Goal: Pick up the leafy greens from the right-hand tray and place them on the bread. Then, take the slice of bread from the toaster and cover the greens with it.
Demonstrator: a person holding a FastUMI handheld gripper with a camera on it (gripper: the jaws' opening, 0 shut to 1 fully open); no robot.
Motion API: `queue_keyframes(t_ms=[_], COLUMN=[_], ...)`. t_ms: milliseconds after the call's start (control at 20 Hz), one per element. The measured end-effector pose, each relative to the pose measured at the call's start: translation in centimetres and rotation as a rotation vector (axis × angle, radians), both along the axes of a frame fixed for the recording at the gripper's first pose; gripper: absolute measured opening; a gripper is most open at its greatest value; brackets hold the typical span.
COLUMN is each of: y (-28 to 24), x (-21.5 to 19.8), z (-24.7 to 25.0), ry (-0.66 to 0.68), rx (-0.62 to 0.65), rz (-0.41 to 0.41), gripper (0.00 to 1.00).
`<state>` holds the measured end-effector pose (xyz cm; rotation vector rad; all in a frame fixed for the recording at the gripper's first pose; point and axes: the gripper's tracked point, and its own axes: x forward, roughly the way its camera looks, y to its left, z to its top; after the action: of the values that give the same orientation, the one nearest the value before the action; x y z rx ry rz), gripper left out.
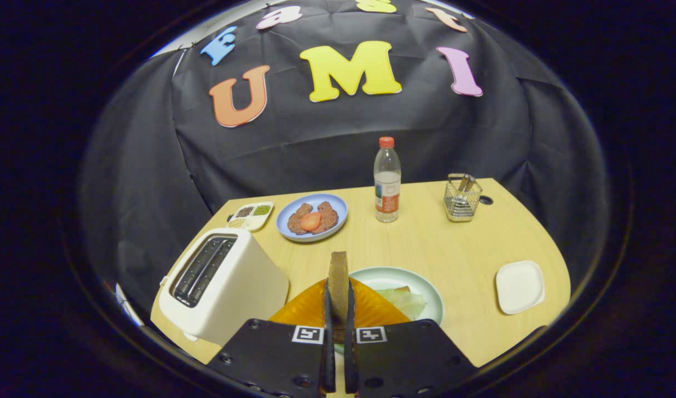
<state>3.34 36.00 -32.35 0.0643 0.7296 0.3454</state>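
My gripper point(338, 296) is shut on a slice of bread point(338, 271), which stands edge-on and upright between the two fingers. It hangs above the near left part of a pale green plate point(426, 287). On that plate, just right of the fingers, lie the leafy greens point(407, 302), with a brown edge of the lower bread point(402, 288) peeking out behind them. The white toaster point(221, 284) stands to the left of the fingers, its two slots showing dark. The white square tray point(519, 286) on the right holds nothing.
Beyond the plate stand a water bottle point(387, 179) and a wire holder point(462, 198) with utensils. A blue plate point(338, 213) with meat patties and a tomato slice, and a small divided dish point(251, 215), sit at the far left. The table edge curves close on the right.
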Motion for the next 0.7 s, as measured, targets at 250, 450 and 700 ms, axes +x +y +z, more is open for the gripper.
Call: queue_keyframes(t_ms=[250, 450, 700], y=[-2.2, -5.2, -7.6], x=[1.4, 1.9, 2.6], z=[-2.2, -3.3, -4.7], ry=[0.011, 0.03, 0.038], rx=[0.016, -0.005, -0.049], rz=[-0.029, -0.062, -0.074], gripper=[0.11, 0.28, 0.64])
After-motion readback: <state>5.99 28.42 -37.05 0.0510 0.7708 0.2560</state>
